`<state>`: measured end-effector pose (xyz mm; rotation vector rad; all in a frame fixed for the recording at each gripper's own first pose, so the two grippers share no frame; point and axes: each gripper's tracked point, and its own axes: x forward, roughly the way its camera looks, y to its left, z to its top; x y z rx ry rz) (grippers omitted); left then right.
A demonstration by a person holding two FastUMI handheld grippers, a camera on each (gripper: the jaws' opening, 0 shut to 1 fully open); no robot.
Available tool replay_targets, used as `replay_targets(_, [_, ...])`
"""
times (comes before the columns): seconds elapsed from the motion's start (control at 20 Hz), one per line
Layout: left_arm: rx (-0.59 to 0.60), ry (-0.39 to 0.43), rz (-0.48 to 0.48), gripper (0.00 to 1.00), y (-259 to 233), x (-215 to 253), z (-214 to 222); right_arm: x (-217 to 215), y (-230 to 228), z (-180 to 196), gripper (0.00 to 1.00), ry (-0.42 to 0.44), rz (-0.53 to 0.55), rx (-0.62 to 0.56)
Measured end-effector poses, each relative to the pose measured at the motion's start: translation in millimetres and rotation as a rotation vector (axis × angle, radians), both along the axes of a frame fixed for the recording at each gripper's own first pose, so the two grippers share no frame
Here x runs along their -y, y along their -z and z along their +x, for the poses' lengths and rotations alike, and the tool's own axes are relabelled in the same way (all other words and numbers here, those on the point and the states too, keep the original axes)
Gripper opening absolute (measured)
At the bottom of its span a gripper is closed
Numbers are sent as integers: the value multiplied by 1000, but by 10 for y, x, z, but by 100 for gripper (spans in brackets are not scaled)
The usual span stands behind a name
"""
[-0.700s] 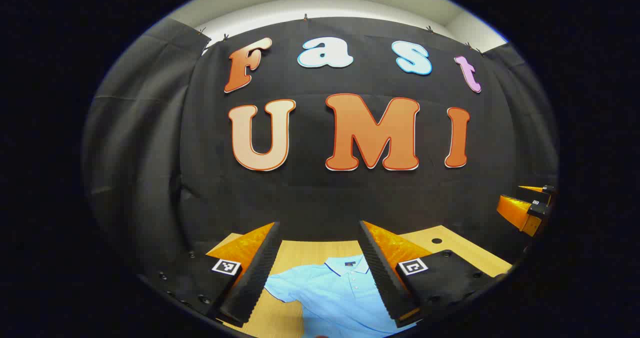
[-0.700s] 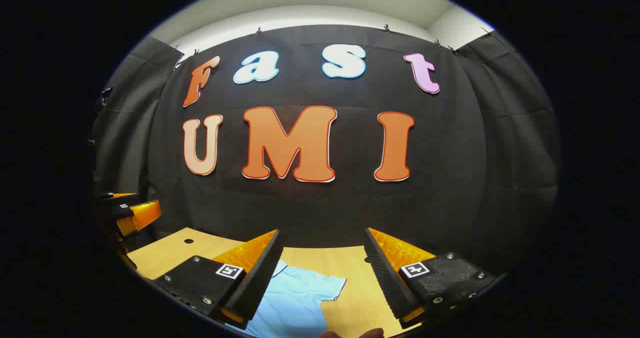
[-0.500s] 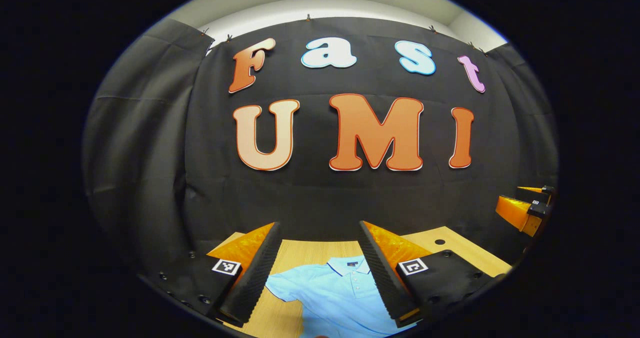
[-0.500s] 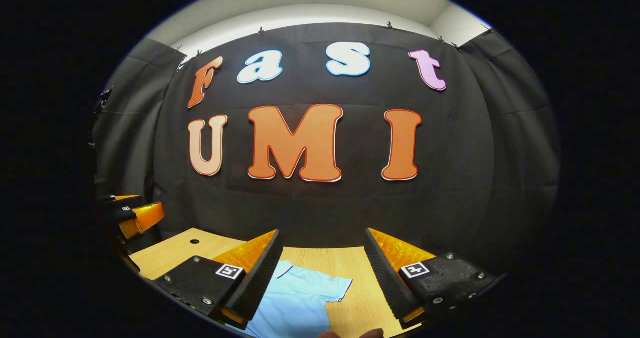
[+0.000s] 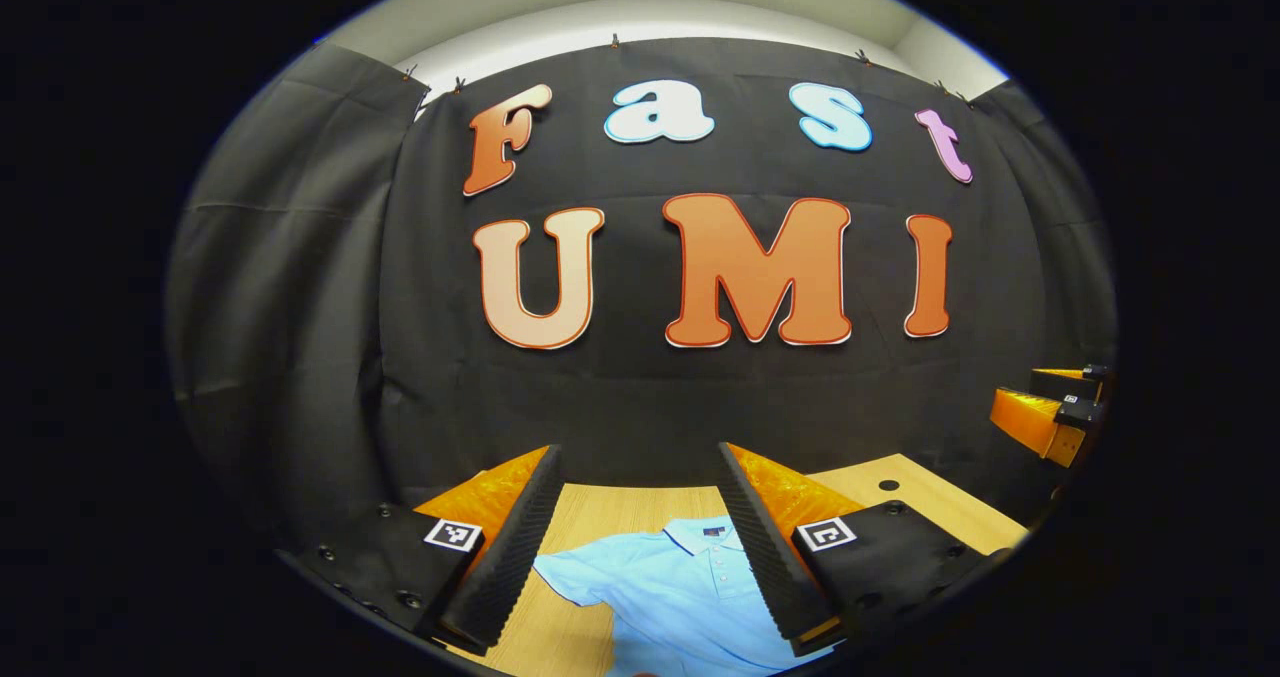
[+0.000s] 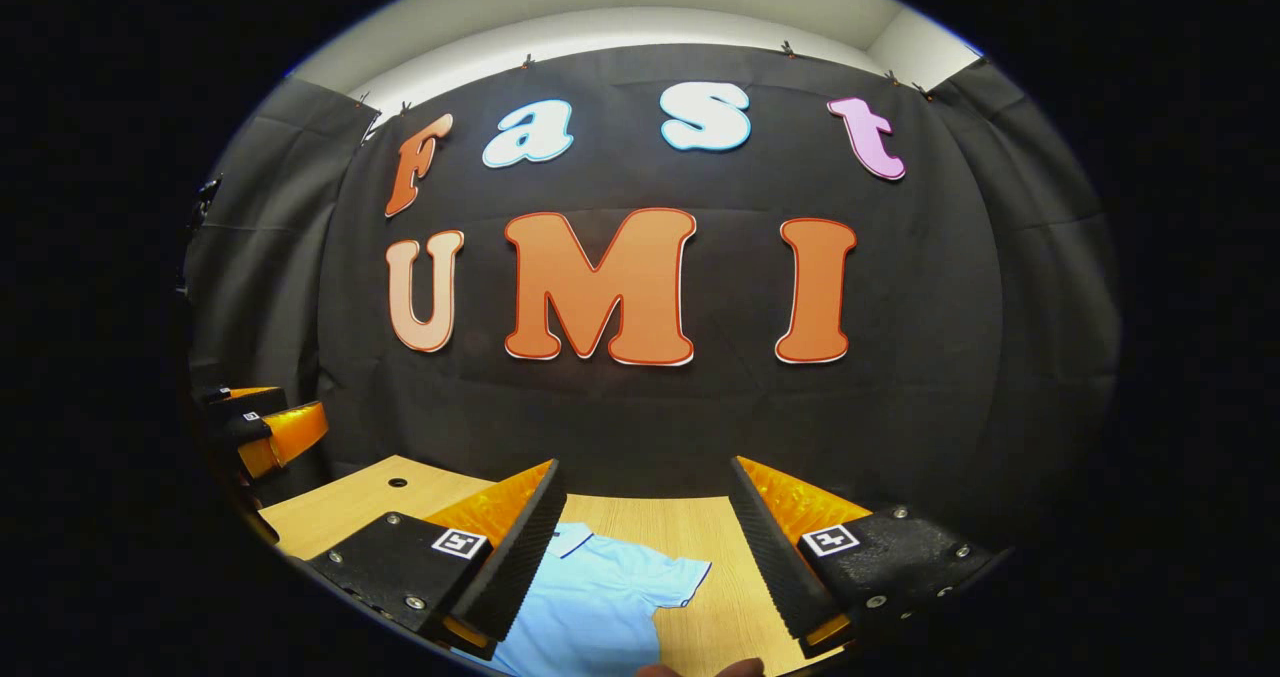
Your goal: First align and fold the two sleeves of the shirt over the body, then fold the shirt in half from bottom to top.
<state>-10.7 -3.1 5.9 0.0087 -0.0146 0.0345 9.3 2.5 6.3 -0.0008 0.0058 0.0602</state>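
Observation:
A light blue polo shirt (image 5: 670, 592) lies flat on the wooden table (image 5: 610, 502), collar toward the far wall, both short sleeves spread out. My left gripper (image 5: 637, 454) hovers above it, open, with the collar and one sleeve showing between its fingers. In the right gripper view the shirt's other sleeve (image 6: 655, 577) shows between the fingers of my right gripper (image 6: 643, 467), which is also open and holds nothing. Each gripper appears at the edge of the other's view: the right gripper (image 5: 1040, 397) and the left gripper (image 6: 260, 412), both raised over the table.
The black cloth wall (image 5: 650, 407) closes the table's far side and wraps round both ends. A small round hole (image 6: 397, 481) sits in the tabletop near a far corner. Bare wood (image 6: 700, 527) lies beyond the sleeve. A fingertip of a hand (image 6: 700, 669) shows at the bottom.
Both views have drifted slightly, so the wall and shirt sit a little farther right in each. The shirt has not moved and both grippers stay open.

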Motion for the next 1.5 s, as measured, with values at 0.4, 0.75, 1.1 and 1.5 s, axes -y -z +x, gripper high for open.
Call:
replay_targets(0.4, [23, 46, 4, 99, -78, -114, -80, -50, 27, -102, 99, 50, -26, -16])
replay_targets(0.75, [52, 114, 2, 99, -199, -341, -169, 29, 200, -120, 98, 146, -26, -87])
replay_targets(1.1, [29, 72, 40, 99, -140, -657, -332, -65, 629, 144, 99, 96, -30, -250])
replay_targets(1.5, [42, -58, 28, 99, -135, -784, -450, 18, 1288, 746, 99, 30, -13, -461])
